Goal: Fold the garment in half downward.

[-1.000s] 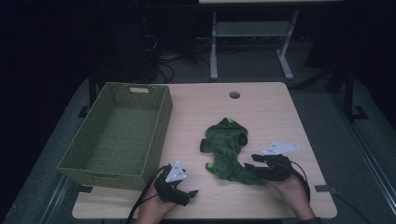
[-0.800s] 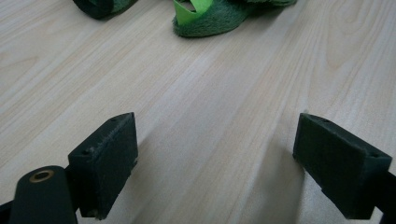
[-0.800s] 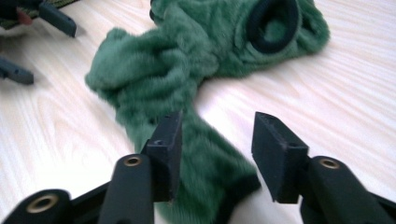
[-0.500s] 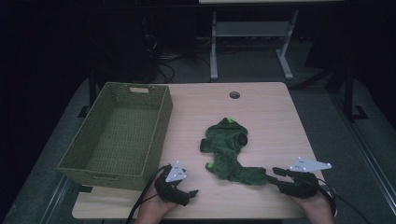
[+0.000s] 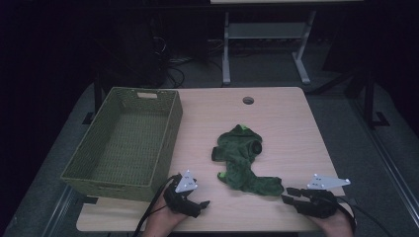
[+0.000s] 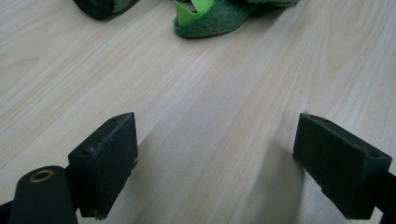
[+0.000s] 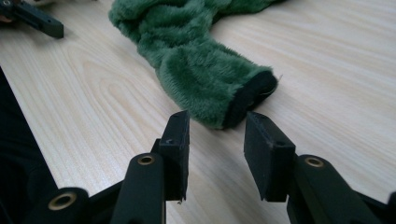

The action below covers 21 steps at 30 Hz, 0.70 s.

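My right gripper [image 7: 217, 135], half open and closing, holds nothing; I push forward around the green cloth's [image 7: 205, 79] end before clenching.

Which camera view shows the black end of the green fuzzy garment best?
The right gripper view: the garment's black end lies close, just beyond the jaws. The high view shows it small; the left gripper view shows other garment edges.

In the left gripper view, the green fleece garment [image 6: 219, 18] ahead of the jaws is cut off by the top edge, leaving a cuff and a bright green lining. In the right gripper view its far end runs past the top edge beyond the jaws. The dark cuff opening just in front of the jaws is too shadowed to see inside.
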Available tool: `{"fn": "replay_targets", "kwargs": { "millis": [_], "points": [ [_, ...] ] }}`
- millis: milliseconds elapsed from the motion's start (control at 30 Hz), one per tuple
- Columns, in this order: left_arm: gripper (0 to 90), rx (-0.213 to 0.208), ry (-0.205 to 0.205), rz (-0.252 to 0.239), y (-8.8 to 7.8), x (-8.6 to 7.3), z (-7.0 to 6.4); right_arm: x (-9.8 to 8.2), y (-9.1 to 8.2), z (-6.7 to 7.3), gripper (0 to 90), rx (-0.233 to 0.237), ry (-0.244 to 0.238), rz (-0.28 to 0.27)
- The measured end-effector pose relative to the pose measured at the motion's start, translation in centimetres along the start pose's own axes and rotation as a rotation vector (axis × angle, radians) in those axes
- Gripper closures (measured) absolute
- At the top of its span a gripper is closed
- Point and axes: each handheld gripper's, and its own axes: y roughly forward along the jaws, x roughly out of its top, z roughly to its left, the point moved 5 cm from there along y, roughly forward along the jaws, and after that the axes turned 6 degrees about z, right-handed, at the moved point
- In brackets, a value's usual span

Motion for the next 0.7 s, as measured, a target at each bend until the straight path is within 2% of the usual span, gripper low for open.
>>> {"fn": "replay_targets", "kwargs": {
  "millis": [333, 400, 500, 700],
  "points": [
    [13.0, 0.0, -0.001, -0.001, 0.0, 0.0, 0.0, 0.4, 1.0, -0.6, 61.9, 0.021, 0.027, 0.024],
    [13.0, 0.0, -0.001, -0.001, 0.0, 0.0, 0.0, 0.4, 1.2, -0.7, 67.9, 0.019, 0.026, 0.035],
    [13.0, 0.0, 0.0, 0.0, 0.0, 0.0, 0.0, 0.5, 1.3, -0.6, 81.6, 0.015, 0.021, 0.033],
    [13.0, 0.0, 0.003, 0.003, 0.0, 0.0, 0.0, 0.8, 0.7, -0.7, 85.3, 0.008, 0.002, 0.019]
  ]
}}
